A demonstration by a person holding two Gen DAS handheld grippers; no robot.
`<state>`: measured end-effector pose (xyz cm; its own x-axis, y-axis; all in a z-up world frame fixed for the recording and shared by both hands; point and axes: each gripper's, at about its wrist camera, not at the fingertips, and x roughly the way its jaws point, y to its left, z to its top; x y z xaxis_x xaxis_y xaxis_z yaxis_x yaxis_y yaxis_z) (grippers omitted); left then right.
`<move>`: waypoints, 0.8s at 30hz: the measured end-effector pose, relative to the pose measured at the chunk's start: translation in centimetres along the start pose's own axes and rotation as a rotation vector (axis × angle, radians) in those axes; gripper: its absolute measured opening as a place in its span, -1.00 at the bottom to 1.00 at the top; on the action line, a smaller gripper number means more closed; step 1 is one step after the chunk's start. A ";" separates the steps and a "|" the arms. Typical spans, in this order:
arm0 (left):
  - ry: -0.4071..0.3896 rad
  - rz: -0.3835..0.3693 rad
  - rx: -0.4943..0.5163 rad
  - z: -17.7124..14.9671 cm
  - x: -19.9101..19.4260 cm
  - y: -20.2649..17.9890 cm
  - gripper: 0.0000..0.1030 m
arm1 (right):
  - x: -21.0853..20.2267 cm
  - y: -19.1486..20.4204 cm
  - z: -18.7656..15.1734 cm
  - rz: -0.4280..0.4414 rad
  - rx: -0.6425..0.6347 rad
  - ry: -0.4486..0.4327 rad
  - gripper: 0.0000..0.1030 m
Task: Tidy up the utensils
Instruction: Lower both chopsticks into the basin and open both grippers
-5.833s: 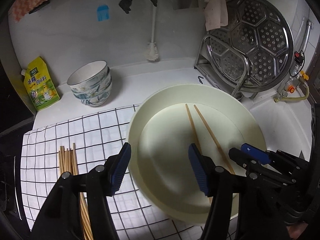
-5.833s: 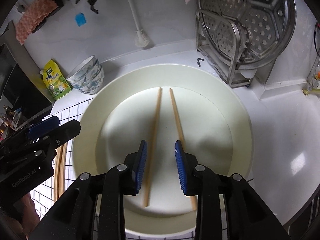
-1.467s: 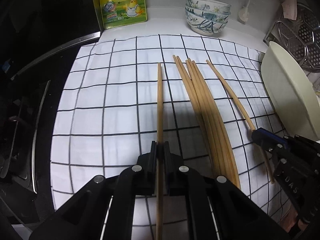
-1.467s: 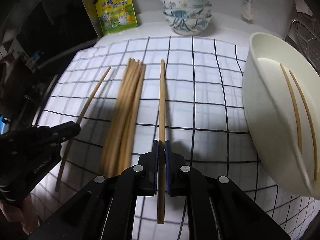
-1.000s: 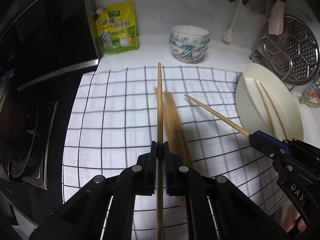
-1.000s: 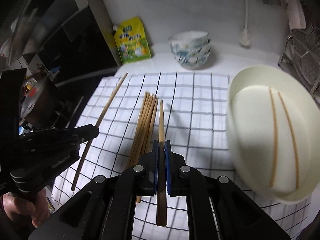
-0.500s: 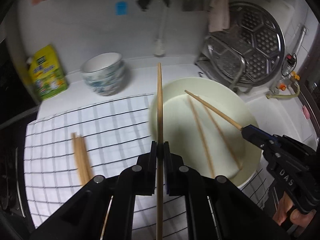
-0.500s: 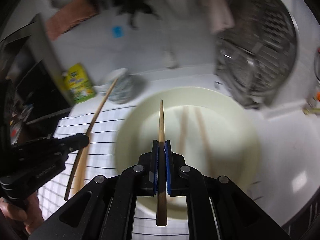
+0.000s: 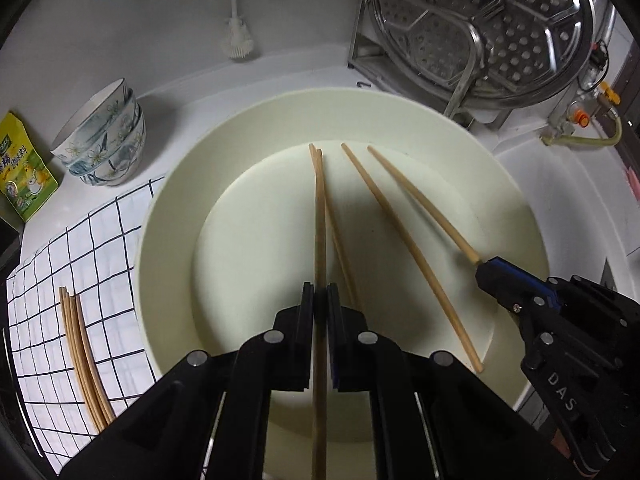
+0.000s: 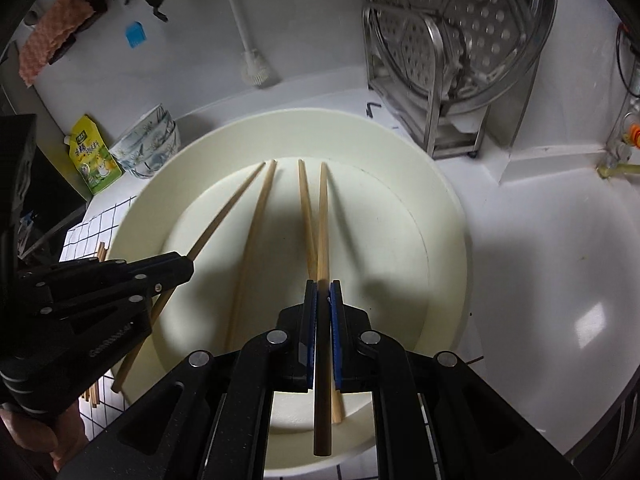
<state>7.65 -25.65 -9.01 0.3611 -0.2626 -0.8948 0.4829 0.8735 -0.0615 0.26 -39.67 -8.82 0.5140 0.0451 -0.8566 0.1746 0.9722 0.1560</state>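
Item, left gripper [image 9: 319,300]: jaws pressed together on a chopstick [image 9: 319,216]; stick runs from 6 o'clock up toward 12 over the cream basin [image 9: 168,208], tip near the far edge of the basin floor; whether the tip touches the floor cannot be told; seen from the right wrist camera, this same gripper [image 10: 188,266] enters from 9 o'clock, stick slanting toward 1 o'clock.

Item, right gripper [image 10: 323,300]: jaws clamped on a second chopstick [image 10: 323,220]; stick points to 12 o'clock above the basin [image 10: 448,240]; in the left wrist view the gripper [image 9: 482,268] sits at 4 o'clock, its stick aimed toward 11 o'clock.

Item, two loose chopsticks lying on the basin floor: one [image 9: 412,256] running from 12 down to 5 o'clock between the two held sticks; the other [image 9: 340,248] just beside and partly behind the left gripper's stick.

Item, bundle of chopsticks [image 9: 82,352]: on the checked cloth [image 9: 52,264] at 8 o'clock, outside the basin, well apart from it.

Item, stacked patterned bowls [image 9: 102,140]: 10 o'clock, on the white counter beyond the cloth; yellow-green seasoning pouch [image 9: 24,172] to their left at 9 o'clock.

Item, perforated steel steamer tray [image 9: 480,28]: upright in a metal rack at 1 o'clock; white brush [image 9: 237,40] standing against the wall at 12 o'clock.
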 end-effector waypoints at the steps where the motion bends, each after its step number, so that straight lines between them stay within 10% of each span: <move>1: 0.007 0.007 -0.003 0.2 0.4 0.0 -0.85 | 0.3 -0.1 0.1 0.003 -0.002 0.006 -0.88; 5: 0.006 0.040 -0.024 0.7 0.6 0.6 -0.77 | 0.7 -0.4 0.5 0.003 0.003 0.014 -0.63; 10: -0.053 0.073 -0.070 0.8 -1.0 1.7 0.34 | 0.0 -0.9 0.5 0.006 0.014 -0.005 -0.41; 24: -0.083 0.075 -0.083 -1.9 -5.4 4.6 0.36 | -2.1 2.0 -0.5 0.026 0.016 -0.013 -0.33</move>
<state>6.44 -19.41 -5.27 0.4604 -0.2250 -0.8588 0.3859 0.9219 -0.0346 -0.90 -37.66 -6.98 0.5296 0.0674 -0.8456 0.1746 0.9668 0.1864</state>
